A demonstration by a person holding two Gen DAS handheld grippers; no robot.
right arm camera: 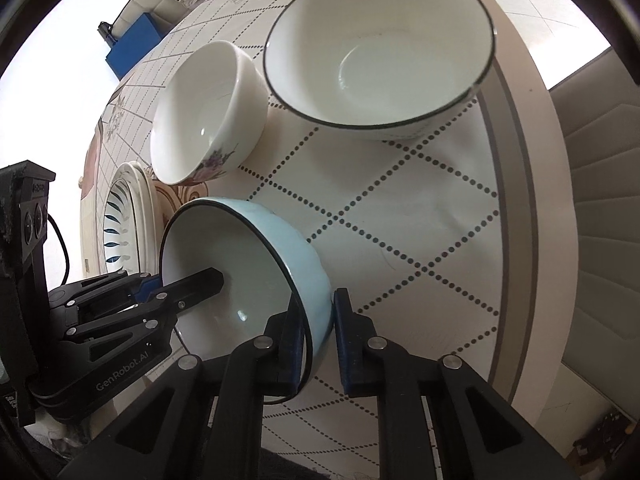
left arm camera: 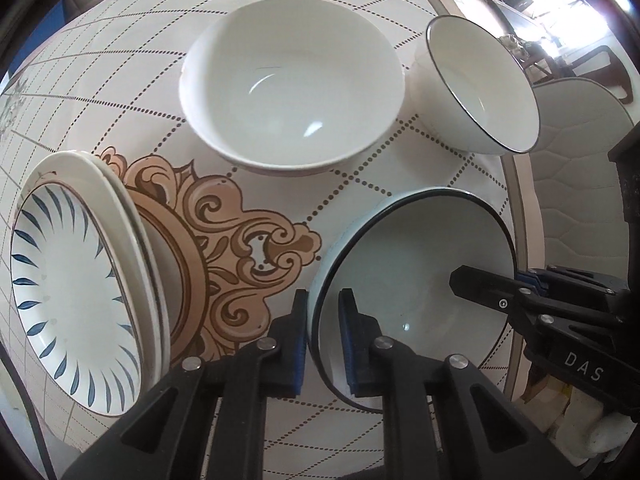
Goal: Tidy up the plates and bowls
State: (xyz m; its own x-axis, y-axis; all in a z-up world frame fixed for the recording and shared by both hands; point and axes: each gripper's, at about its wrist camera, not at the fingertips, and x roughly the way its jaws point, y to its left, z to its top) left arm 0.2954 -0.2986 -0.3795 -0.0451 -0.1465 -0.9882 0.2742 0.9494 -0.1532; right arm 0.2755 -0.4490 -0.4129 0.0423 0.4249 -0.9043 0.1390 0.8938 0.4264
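The round table [left arm camera: 360, 208], under a dotted-diamond cloth with a brown scroll motif, carries everything. Seen from the left wrist, the plate stack [left arm camera: 76, 280] with blue petal strokes sits at 9 o'clock, the plain white bowl [left arm camera: 288, 88] at 12, the dark-rimmed white bowl [left arm camera: 480, 84] at 1. The blue bowl [left arm camera: 412, 280] sits near the edge, gripped on opposite rim sides: left gripper [left arm camera: 323, 336] clamps one wall, right gripper [right arm camera: 322, 332] the other. A padded chair [right arm camera: 600, 200] stands beyond. Writing reads "DAS", "GenRobot.AI"
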